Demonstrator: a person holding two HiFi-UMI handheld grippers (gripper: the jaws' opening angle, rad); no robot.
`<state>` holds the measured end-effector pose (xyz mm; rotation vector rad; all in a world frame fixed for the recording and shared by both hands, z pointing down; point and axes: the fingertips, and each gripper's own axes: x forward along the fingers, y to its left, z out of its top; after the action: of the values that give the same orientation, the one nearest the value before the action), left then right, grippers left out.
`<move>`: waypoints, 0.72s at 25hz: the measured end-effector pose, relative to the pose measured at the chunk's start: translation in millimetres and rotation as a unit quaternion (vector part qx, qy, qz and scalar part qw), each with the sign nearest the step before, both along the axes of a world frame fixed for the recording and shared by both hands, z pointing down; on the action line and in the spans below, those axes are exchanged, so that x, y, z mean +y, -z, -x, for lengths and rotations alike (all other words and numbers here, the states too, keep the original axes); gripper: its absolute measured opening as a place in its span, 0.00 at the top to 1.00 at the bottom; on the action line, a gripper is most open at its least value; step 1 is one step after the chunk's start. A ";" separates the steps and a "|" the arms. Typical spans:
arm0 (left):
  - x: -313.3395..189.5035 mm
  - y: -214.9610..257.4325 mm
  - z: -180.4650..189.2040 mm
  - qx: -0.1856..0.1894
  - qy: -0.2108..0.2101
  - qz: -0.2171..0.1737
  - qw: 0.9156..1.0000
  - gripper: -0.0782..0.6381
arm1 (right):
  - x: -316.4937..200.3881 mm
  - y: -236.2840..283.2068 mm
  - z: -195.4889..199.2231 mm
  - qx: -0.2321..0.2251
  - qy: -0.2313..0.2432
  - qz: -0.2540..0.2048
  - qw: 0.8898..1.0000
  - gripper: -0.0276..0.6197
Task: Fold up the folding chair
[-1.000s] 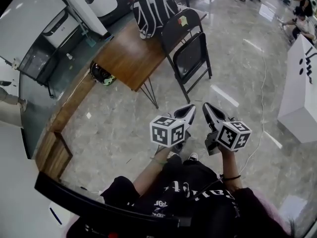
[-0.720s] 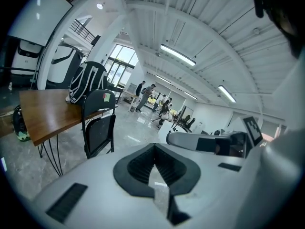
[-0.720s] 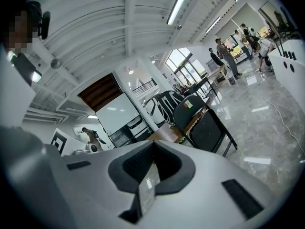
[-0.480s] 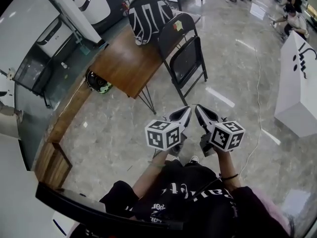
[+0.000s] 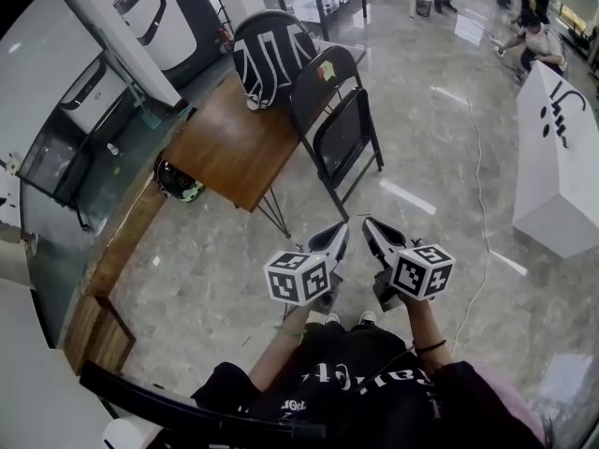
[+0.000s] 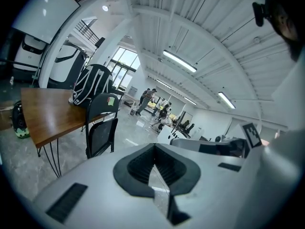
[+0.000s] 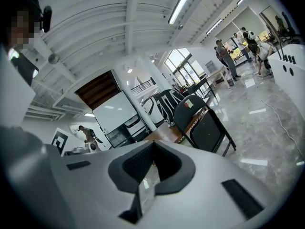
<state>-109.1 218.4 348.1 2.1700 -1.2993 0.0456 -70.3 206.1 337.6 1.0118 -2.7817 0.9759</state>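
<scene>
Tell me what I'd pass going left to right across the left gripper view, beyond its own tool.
Green-and-black item on the floor → wooden table → folding chair → standing people far off → right tool. The backpack is left out because it overlaps the table and chair.

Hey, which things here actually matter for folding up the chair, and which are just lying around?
For the job:
- folding chair, standing beside the table
- left gripper and right gripper, both shut and empty

Just lying about:
- wooden table
- striped backpack on the table
- white box on the floor
</scene>
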 end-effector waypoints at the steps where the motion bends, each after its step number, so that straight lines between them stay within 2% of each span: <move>1: -0.1 -0.2 1.8 0.000 0.000 0.000 1.000 0.89 | -0.2 -0.9 1.6 0.002 0.000 0.000 1.000 0.94; 18: 11.7 5.4 11.9 0.013 0.000 -0.004 1.000 0.89 | 9.6 1.3 9.3 0.010 -0.008 -0.002 1.000 0.94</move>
<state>-121.0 230.1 342.7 2.1704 -1.2863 0.0128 -79.6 215.7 336.3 1.0415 -2.7653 0.9557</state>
